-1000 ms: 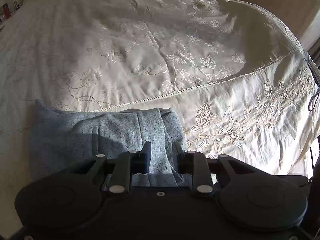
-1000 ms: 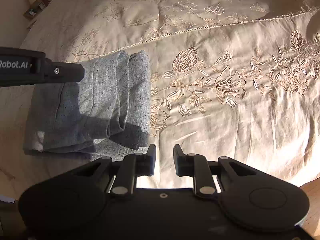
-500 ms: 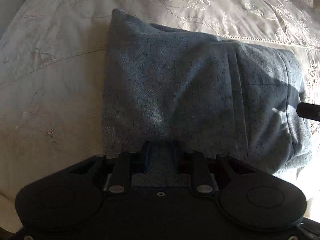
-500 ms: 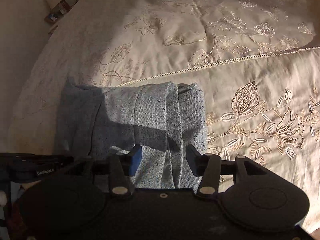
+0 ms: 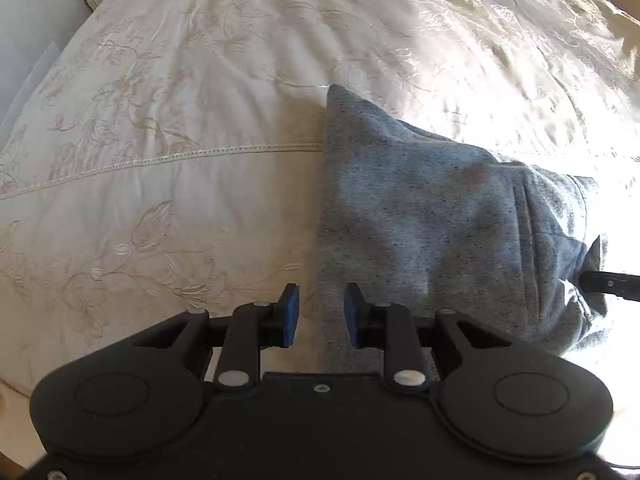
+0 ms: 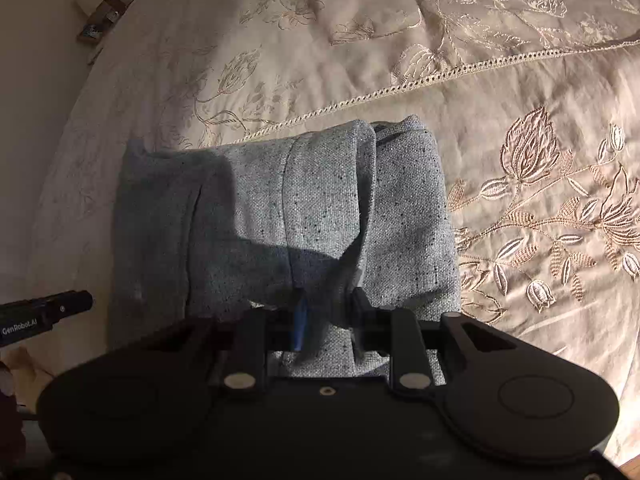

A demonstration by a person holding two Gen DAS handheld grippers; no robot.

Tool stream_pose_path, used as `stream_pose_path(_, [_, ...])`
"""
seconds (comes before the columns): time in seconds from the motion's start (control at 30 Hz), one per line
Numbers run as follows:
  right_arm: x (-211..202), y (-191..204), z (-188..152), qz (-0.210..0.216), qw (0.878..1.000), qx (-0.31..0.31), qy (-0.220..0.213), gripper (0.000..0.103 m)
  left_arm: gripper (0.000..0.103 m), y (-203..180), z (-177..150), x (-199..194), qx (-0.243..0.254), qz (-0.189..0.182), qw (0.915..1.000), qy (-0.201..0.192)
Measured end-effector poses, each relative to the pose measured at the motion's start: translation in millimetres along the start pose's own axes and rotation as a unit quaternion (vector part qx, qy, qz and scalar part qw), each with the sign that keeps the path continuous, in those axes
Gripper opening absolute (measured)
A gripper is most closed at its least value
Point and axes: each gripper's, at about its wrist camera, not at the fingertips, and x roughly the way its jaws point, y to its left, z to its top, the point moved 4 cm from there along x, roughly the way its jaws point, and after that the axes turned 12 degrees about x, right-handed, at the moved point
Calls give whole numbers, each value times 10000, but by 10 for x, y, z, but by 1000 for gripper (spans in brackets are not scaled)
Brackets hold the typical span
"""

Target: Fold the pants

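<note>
Grey speckled pants (image 5: pixel 420 220) lie folded into a thick rectangle on the bed. My left gripper (image 5: pixel 318 312) hangs over their left edge. Its jaws are opening, with the cloth's edge in the gap and the blue pads (image 5: pixel 290 312) off the cloth. In the right wrist view the pants (image 6: pixel 280 208) show stacked layers along their right side. My right gripper (image 6: pixel 326 316) is closing, pinched on a raised fold at the near edge. A black part of each gripper shows in the other's view: the right gripper (image 5: pixel 608 282) and the left gripper (image 6: pixel 44 312).
A cream embroidered bedspread (image 5: pixel 180 140) with a lace seam (image 6: pixel 440 76) covers the bed around the pants. Bright sun falls on its right side. A small piece of furniture (image 6: pixel 108 16) stands beyond the bed's far left corner.
My left gripper slid from the middle of the pants to their left edge. My right gripper came from the bare bedspread over the pants, opened wide, then closed on a fold.
</note>
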Motion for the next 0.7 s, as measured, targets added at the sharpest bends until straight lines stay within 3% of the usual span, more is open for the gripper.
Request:
stream_pose_path(0.2, [-642, 263, -23, -23, 9954, -556, -777, 7, 34, 182, 54, 5, -267, -83, 9996, -11])
stream_pose_path(0.3, [-646, 128, -4, -370, 9944, -474, -864, 7, 48, 143, 80, 6, -215, -226, 9995, -91])
stream_pose_path(0.37, [-511, -34, -15, -613, 9943, -431, -760, 7, 51, 70, 106, 51, -103, -289, 9995, -120])
stream_pose_path(0.43, [-302, -151, -39, -819, 9943, -454, -520, 15, 52, -12, 128, 107, 14, -332, 9994, -77])
stream_pose_path(0.5, [-285, -200, -37, -914, 9933, -416, -568, 23, 52, -93, 148, 152, 149, -368, 9992, -7])
stream_pose_path(0.53, [-324, -202, -23, -842, 9937, -358, -654, 36, 53, -130, 163, 166, 234, -413, 9989, -12])
stream_pose_path(0.6, [-415, -204, 8, -586, 9937, -197, -934, 51, 59, -200, 177, 206, 413, -437, 9982, -34])
stream_pose_path(0.7, [-337, -259, 68, -668, 9937, -130, -890, 56, 64, -276, 193, 350, 684, -306, 9972, 30])
